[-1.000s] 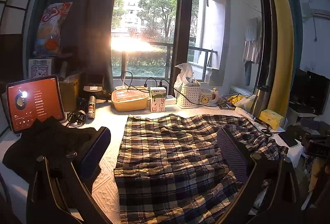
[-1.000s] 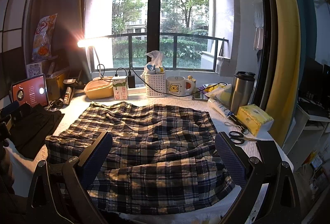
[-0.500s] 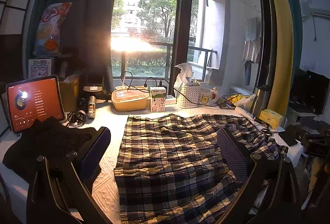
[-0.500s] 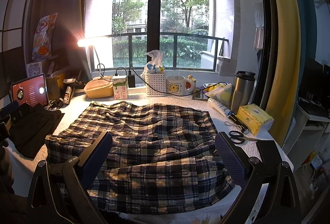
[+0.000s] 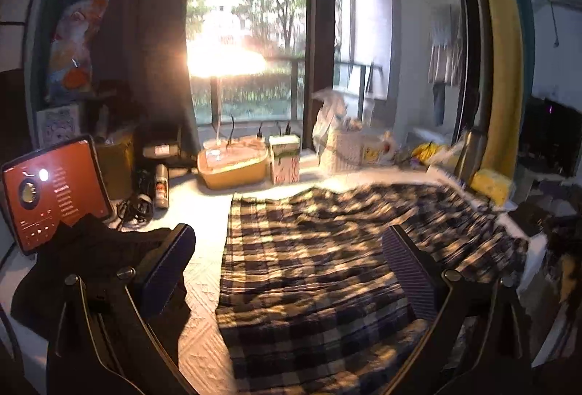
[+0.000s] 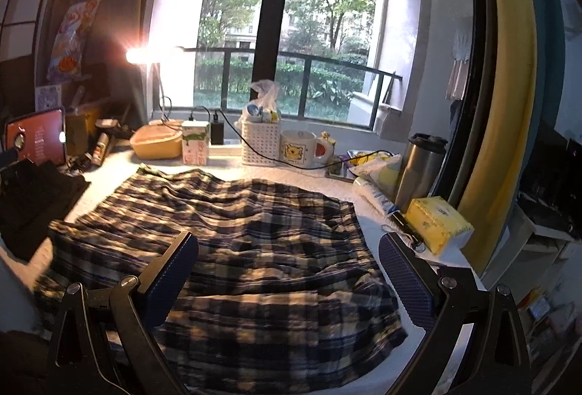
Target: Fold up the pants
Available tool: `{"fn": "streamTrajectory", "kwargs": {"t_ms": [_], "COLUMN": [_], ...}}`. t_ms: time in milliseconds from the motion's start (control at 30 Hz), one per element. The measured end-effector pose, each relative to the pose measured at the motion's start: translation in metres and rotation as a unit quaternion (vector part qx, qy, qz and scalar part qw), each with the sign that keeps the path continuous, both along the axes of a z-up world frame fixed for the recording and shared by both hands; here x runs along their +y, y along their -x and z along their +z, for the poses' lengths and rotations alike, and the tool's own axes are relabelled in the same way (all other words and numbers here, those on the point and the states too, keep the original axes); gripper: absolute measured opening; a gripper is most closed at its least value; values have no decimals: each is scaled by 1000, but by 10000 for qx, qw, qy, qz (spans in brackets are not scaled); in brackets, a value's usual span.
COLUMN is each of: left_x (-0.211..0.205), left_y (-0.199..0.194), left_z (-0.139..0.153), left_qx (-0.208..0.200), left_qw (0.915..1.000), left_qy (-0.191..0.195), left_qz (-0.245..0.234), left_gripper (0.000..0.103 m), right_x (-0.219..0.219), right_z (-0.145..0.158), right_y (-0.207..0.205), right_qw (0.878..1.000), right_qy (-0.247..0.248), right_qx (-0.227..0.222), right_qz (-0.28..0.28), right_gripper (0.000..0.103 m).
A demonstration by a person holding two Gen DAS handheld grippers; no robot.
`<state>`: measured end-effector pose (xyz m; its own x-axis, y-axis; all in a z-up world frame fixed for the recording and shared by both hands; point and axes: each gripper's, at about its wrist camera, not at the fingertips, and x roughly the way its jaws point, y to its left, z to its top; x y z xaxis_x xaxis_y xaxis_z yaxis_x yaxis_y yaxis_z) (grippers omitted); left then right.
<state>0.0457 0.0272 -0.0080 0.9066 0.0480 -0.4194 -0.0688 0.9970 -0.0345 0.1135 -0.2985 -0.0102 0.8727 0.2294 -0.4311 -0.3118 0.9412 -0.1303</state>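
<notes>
Plaid pants [image 5: 327, 256] lie spread flat on the white-covered table [image 5: 203, 271], and they also show in the right wrist view [image 6: 254, 231]. My left gripper [image 5: 287, 264] is open and empty, held above the left part of the pants. My right gripper [image 6: 287, 267] is open and empty above the near right part of the pants. Neither gripper touches the cloth.
A black garment [image 5: 72, 260] and a red-screen tablet [image 5: 54, 191] sit at the left. A yellow tub [image 6: 156, 140], carton [image 6: 195, 142], white basket [image 6: 260, 142], mug [image 6: 302, 153], steel flask [image 6: 418, 169] and yellow tissue box [image 6: 438, 224] line the back and right edges.
Both views have shifted and blurred slightly; both grippers have moved forward and a little down toward the pants. The jaws stay open and the pants have not moved.
</notes>
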Motion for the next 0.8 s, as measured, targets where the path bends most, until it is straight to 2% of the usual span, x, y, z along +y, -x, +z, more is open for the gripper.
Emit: {"fn": "streamTrajectory", "kwargs": {"t_ms": [133,300,433,533,567,600,800], "left_x": [18,38,49,56,59,62,81], "left_y": [-41,-84,-127,-154,-164,-173,-227], "left_z": [-18,-36,-59,-70,-72,-74,-91], "left_qx": [471,800,1294,1551,1585,1604,1981], "left_qw": [9989,9967,9912,9873,9868,9865,9797], "left_qy": [34,72,144,182,141,109,92], "left_qz": [-50,-77,-255,-306,-296,-301,-290], "left_gripper": [101,101,101,93,92,92,86], "right_x": [-4,-1,-2,-8,-11,-12,-18], "right_z": [-11,-21,-27,-32,-31,-29,-16], "right_y": [-37,-85,-121,-151,-163,-169,-225], "right_qw": [9995,9978,9963,9939,9938,9944,9938], "right_qy": [53,230,260,103,113,135,404], "right_qx": [287,611,794,1077,1082,1023,987], "right_qz": [83,142,189,223,229,230,324], "right_gripper": [100,100,100,100,97,90,89]}}
